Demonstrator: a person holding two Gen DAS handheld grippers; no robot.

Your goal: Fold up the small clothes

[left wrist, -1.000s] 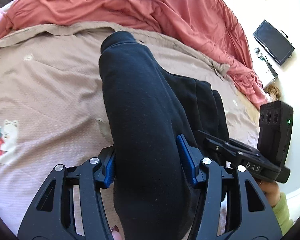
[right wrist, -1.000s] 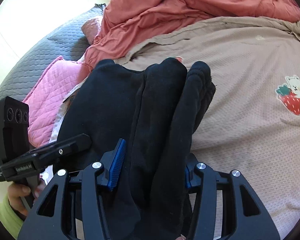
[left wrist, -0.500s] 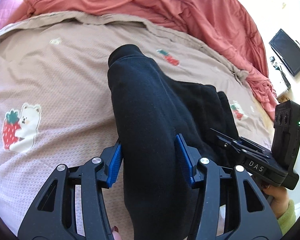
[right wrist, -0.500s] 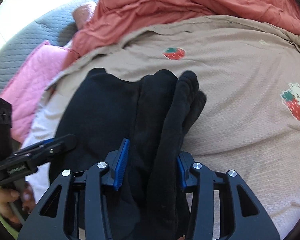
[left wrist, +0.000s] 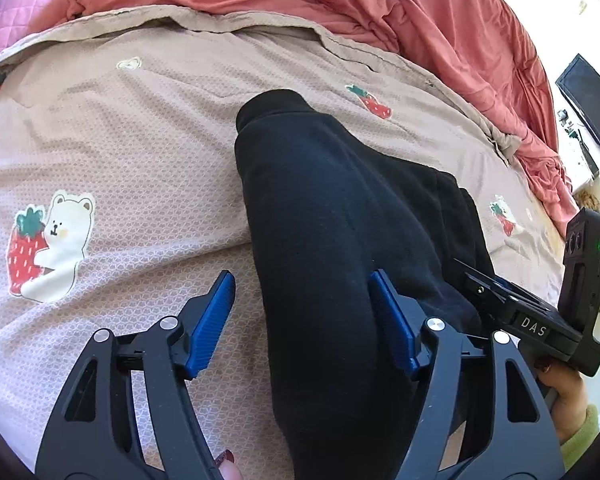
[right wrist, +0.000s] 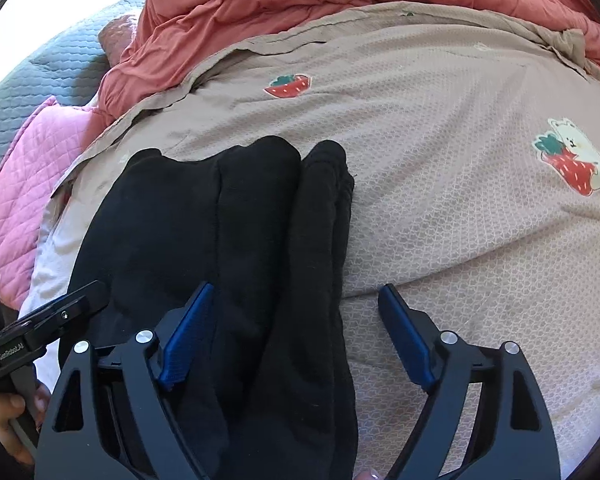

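The left tongs (left wrist: 302, 300) stood spread apart, one blue pad clear of the cloth and the other against the side of the black garment (left wrist: 332, 240), gripping nothing. That garment lay folded into a long, thick bundle on the beige bedspread (left wrist: 120, 128) printed with strawberries and bears, and it ran between the fingers of both tools. The right tongs (right wrist: 296, 320) were likewise open, the bundle lying just inside the left-hand pad with a wide gap to the other. Judging by the stacked layers, the folding looked nearly finished; what seemed left was drawing both tools away and perhaps tidying the edges. "DAS" could be read on the right tool's body, and "GenRobot.AI" on the left one's.
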